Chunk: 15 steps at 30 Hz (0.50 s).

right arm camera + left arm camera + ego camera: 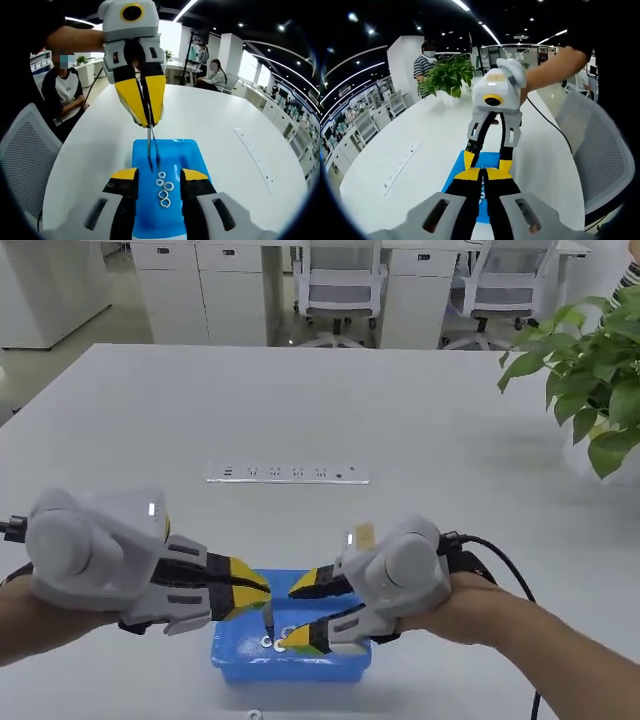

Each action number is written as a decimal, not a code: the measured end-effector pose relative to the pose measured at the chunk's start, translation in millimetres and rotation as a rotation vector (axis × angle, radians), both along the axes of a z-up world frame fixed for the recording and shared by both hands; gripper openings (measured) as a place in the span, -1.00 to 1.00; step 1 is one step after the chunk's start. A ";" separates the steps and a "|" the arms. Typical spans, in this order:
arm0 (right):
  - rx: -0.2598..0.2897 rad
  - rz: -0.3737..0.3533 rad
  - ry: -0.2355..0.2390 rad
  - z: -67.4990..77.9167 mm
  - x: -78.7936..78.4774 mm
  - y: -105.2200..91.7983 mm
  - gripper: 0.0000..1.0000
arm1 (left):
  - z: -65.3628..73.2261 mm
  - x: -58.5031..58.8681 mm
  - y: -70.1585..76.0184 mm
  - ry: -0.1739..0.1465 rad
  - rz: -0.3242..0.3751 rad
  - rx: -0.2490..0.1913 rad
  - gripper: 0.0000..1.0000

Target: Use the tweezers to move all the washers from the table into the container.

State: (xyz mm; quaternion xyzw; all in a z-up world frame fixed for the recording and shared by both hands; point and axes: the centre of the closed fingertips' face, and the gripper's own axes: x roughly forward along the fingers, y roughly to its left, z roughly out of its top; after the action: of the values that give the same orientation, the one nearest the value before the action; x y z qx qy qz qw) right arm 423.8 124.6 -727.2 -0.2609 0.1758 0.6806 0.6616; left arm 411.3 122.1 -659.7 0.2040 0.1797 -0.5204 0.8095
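Washers (169, 186) in blue container (192, 150) | left gripper (484, 172) fingers pinching tweezers (150, 140) | right gripper (160, 175) fingers wide

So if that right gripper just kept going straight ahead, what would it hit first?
Most likely the tweezers, clamped in the left gripper directly ahead of the open right gripper, over the blue container. The left gripper itself is just behind them. Depth is hard to judge here.
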 end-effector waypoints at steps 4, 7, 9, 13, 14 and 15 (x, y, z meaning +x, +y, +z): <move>-0.001 -0.029 -0.002 4.8 -2.4 -9.5 -0.20 | 4.6 -3.6 -0.9 -0.002 0.002 -0.002 -0.90; 0.002 -0.057 0.001 8.8 -4.1 -18.4 -0.15 | 8.4 -6.8 -1.8 -0.005 0.003 -0.003 -0.90; 0.008 -0.076 0.005 10.9 -4.7 -23.4 -0.08 | 10.2 -8.7 -1.9 -0.006 0.003 0.000 -0.90; 0.009 -0.106 0.012 12.7 -6.6 -32.0 0.04 | 13.9 -12.5 -2.2 -0.005 0.004 -0.001 -0.90; 0.012 -0.114 0.014 13.3 -7.5 -34.8 0.06 | 15.0 -13.9 -2.1 -0.005 0.004 0.000 -0.90; 0.014 -0.120 0.014 13.8 -8.5 -36.8 0.08 | 15.9 -14.9 -2.1 -0.006 0.004 0.000 -0.90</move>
State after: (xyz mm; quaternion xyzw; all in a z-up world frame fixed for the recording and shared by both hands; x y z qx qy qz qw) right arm 415.4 87.7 -713.4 -0.2407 0.1911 0.6428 0.7016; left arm 396.4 120.1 -643.8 0.2053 0.1776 -0.5182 0.8111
